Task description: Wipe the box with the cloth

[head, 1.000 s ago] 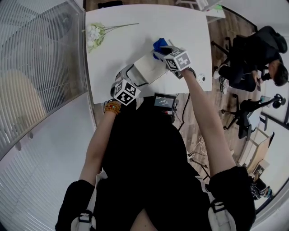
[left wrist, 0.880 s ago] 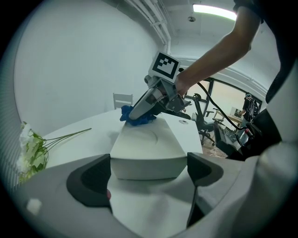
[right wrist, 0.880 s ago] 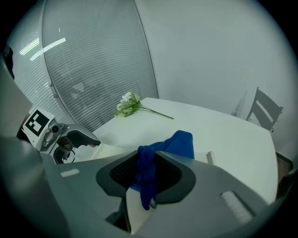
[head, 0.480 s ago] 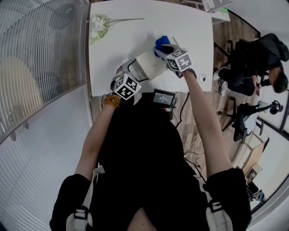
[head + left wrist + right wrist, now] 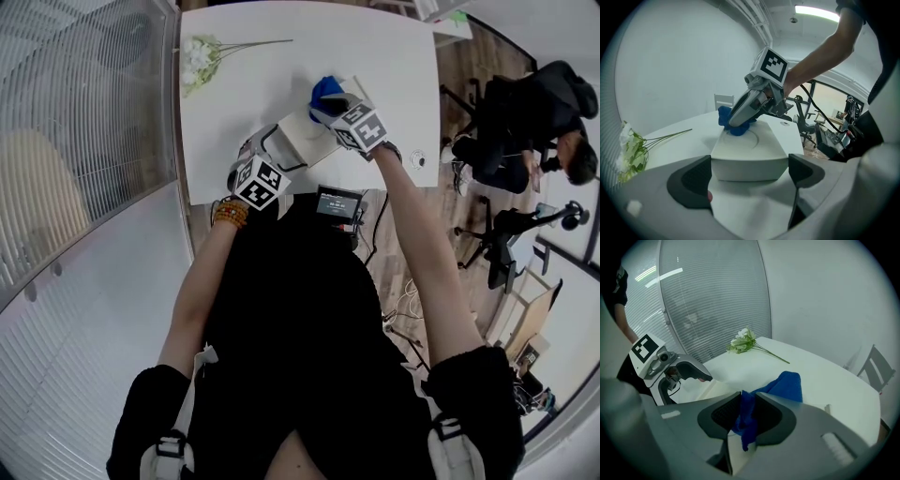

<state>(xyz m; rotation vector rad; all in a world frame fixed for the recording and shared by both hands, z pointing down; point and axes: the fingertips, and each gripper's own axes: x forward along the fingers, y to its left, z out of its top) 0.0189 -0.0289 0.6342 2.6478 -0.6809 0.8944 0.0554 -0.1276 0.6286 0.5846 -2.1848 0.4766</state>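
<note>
A white box [image 5: 302, 139] lies on the white table [image 5: 375, 47], and its top shows an embossed ring in the left gripper view [image 5: 750, 150]. My left gripper [image 5: 267, 150] holds the box's near end, a pad against each side [image 5: 750, 176]. The blue cloth [image 5: 325, 89] rests on the far part of the box top [image 5: 736, 127]. My right gripper [image 5: 330, 105] points steeply down onto it. Its jaws are closing with a fold of the cloth [image 5: 785, 385] pinched between the pads [image 5: 746, 416].
A bunch of white flowers [image 5: 197, 61] lies at the table's far left corner. A small screen device [image 5: 342, 203] sits at the near table edge. A person [image 5: 534, 112] sits at a desk to the right. A chair [image 5: 874, 369] stands beyond the table.
My right gripper has slid the cloth a little to the left across the box top and rolled slightly. The left gripper and the box have stayed put.
</note>
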